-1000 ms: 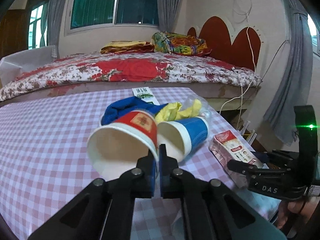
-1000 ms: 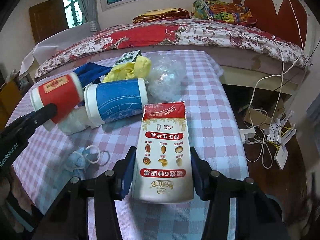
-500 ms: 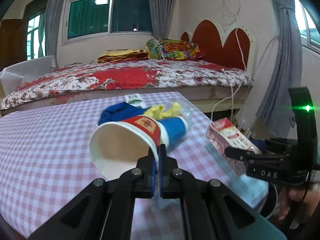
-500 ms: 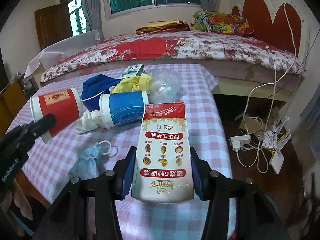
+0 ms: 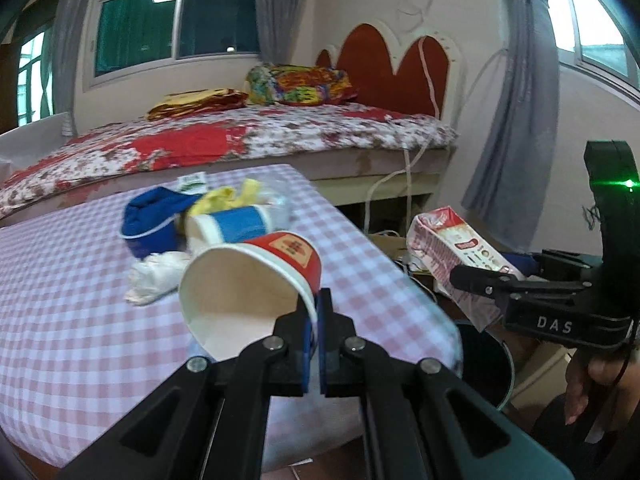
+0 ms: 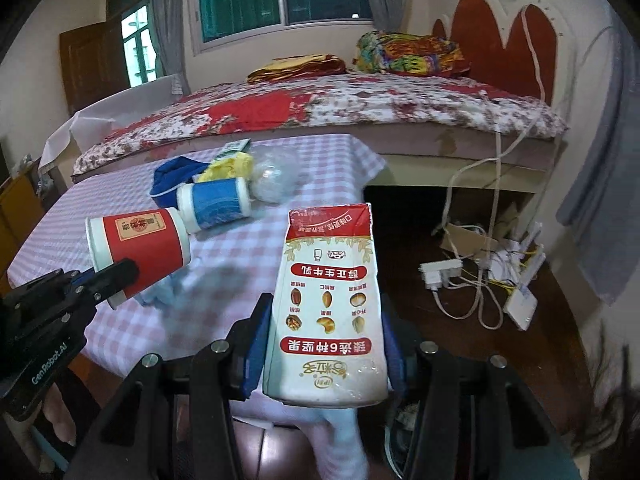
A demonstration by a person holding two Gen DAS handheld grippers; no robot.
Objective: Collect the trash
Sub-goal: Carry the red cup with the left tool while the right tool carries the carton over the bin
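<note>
Left gripper (image 5: pixel 316 316): clenched on the rim of the red paper cup (image 5: pixel 256 280), held at frame centre, mouth toward the camera.
Right gripper (image 6: pixel 324 344): the milk carton (image 6: pixel 328 312) is grasped between its pads, lower centre of the right wrist view.
Checked table (image 5: pixel 60 280): blue paper cup (image 5: pixel 232 226), blue cloth (image 5: pixel 154 216) and crumpled tissue (image 5: pixel 154 276) are seen lying upper left of centre.
Bin (image 5: pixel 486 364): a dark rim is seen at lower right, below the carton.
</note>
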